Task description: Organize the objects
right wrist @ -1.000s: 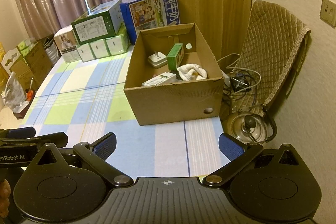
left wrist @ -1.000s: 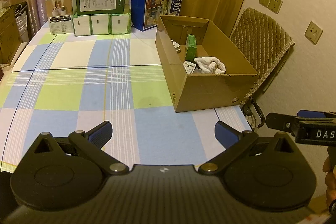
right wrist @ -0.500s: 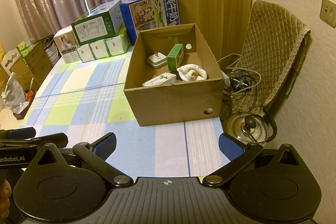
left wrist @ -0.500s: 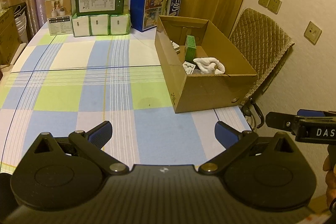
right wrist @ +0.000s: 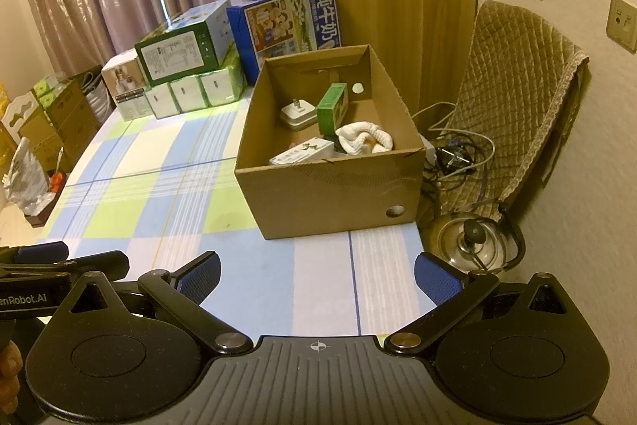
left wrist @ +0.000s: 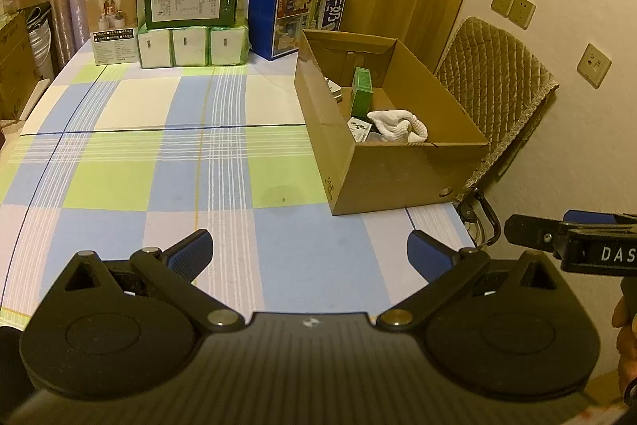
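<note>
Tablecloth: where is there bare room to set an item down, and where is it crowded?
Free: the checked tablecloth between the cardboard box, the far stack of cartons and the open left gripper; also the strip before the right gripper. Crowded: the far edge, and the box's near end with its white cloth.

Left tool (left wrist: 308, 255) spread wide and empty, right tool (right wrist: 316, 273) likewise, side by side
</note>
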`<state>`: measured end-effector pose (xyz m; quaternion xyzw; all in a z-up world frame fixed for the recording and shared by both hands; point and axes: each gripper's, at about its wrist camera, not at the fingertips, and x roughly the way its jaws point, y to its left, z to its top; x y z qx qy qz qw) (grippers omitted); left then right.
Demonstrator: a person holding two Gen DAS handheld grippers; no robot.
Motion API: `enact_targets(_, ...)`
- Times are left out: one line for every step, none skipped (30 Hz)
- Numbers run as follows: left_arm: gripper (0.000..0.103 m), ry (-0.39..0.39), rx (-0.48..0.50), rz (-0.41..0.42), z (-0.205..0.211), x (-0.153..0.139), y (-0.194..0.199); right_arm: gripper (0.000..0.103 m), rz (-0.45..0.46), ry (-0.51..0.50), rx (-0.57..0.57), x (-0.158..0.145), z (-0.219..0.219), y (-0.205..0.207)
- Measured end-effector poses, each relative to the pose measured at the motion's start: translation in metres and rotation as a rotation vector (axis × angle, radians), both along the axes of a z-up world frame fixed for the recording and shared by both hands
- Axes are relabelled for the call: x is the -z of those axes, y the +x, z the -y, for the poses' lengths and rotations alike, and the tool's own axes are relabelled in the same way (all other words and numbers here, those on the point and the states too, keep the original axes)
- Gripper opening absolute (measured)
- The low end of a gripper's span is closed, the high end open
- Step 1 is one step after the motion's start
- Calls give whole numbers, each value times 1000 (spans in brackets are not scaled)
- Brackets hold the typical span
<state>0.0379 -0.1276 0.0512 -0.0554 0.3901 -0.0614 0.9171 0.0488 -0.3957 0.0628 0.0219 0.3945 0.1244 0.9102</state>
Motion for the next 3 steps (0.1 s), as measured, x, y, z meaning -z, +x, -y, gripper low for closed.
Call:
enact_targets(102,-3,-3,2,0,0,0,101,-1,0,1,0,0,0)
enact_targets(102,-3,-7,5,0,0,-1,101,0,0,2,0,0,0)
enact_targets(102,0,-7,9,0,0,-1,101,0,1,2,0,0,0)
